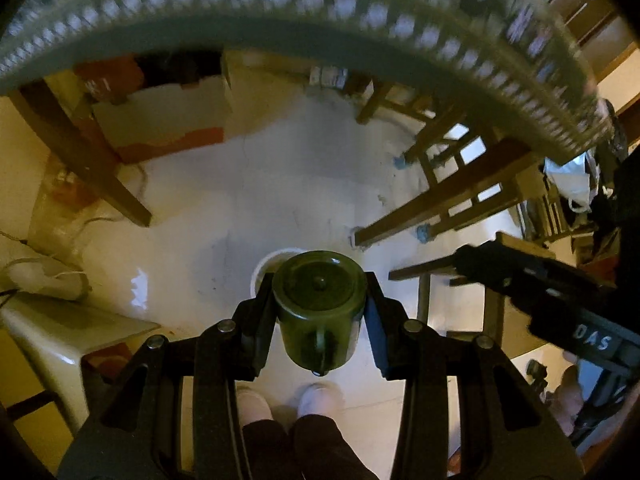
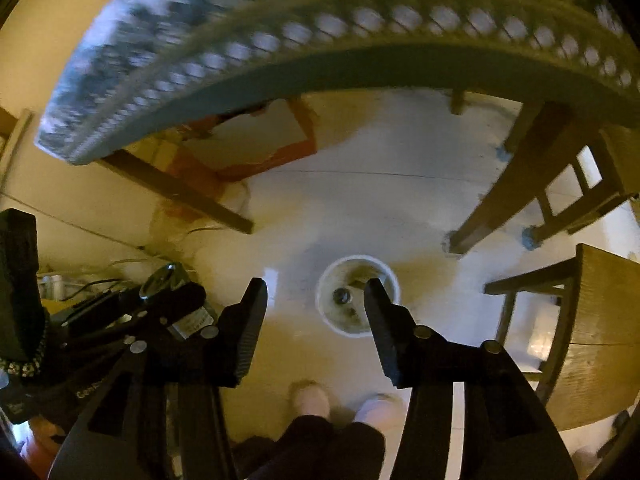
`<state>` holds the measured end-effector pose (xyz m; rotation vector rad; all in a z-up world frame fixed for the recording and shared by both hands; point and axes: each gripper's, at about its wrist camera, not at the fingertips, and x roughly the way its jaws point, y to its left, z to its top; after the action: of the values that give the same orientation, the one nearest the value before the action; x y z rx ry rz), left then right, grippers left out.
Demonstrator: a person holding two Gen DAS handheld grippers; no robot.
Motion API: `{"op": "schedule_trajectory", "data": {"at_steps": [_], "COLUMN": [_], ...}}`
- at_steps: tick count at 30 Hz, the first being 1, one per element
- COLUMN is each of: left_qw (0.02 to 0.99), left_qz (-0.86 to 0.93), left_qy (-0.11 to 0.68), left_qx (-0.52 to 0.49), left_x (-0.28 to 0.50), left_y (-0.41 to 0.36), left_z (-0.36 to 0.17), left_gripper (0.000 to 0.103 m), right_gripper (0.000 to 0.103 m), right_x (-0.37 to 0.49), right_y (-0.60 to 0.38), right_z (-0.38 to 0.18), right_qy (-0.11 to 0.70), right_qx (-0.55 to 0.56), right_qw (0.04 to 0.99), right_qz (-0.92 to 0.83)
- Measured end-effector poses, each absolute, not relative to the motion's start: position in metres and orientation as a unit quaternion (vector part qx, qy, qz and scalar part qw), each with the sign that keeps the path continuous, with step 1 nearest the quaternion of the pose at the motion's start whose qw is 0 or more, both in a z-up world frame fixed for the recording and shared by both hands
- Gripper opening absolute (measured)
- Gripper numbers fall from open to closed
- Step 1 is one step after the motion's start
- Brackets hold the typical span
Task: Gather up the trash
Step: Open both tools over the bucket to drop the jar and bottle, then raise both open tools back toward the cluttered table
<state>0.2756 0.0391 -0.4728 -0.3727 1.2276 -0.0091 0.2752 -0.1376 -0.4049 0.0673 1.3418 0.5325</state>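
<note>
— Pale floor [image 1: 248,184] under a blurred tabletop [image 1: 280,20] edge, chair legs to the right, a person's shoes below. What has the left gripper [image 1: 319,308] got?

— A green bottle [image 1: 320,312], clamped between both fingers, jaws about half apart. Its base faces the camera and its long axis runs down along the fingers toward the floor, neck end lowest.

— And below it?

— A white bin [image 2: 357,295] on the floor, partly hidden behind the bottle; some small items lie inside.

— The right gripper [image 2: 316,308]?

— Jaws parted, nothing between them. It hangs above the bin, one fingertip overlapping the rim.
</note>
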Motion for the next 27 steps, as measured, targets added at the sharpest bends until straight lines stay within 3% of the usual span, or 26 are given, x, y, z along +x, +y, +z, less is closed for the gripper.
{"op": "schedule_trajectory", "data": {"at_steps": [7,9,10,14,20,27], "left_qw": [0.781,0.772,0.765,0.752,0.770,0.802], "left_qz": [-0.025,-0.024,-0.023,-0.013,-0.019,-0.019], "left_qy": [0.599,0.610,0.620,0.640,0.623,0.586], "left_qx": [-0.172,-0.174,-0.173,-0.158,-0.134,-0.119], "left_x": [0.294,0.302,0.305,0.307,0.297,0.288], "left_y": [0.020,0.015,0.013,0.010,0.010,0.016], "left_z": [-0.514,-0.521,-0.524,-0.526,-0.482,-0.394], "left_gripper": [0.040,0.043,0.051,0.052,0.052,0.052], "right_gripper": [0.047,0.047,0.047,0.047,0.047,0.047], "right_x": [0.281,0.282,0.282,0.284,0.281,0.276], "right_y": [-0.156,-0.158,-0.159,-0.158,-0.153,-0.147], "right_z": [-0.415,-0.412,-0.410,-0.399,-0.365,-0.301], "right_qy": [0.618,0.620,0.621,0.618,0.603,0.575], "right_qx": [0.011,0.014,0.016,0.016,0.008,0.004], "right_qw": [0.758,0.758,0.758,0.760,0.770,0.790], "right_qz": [0.206,0.201,0.200,0.200,0.207,0.212]}}
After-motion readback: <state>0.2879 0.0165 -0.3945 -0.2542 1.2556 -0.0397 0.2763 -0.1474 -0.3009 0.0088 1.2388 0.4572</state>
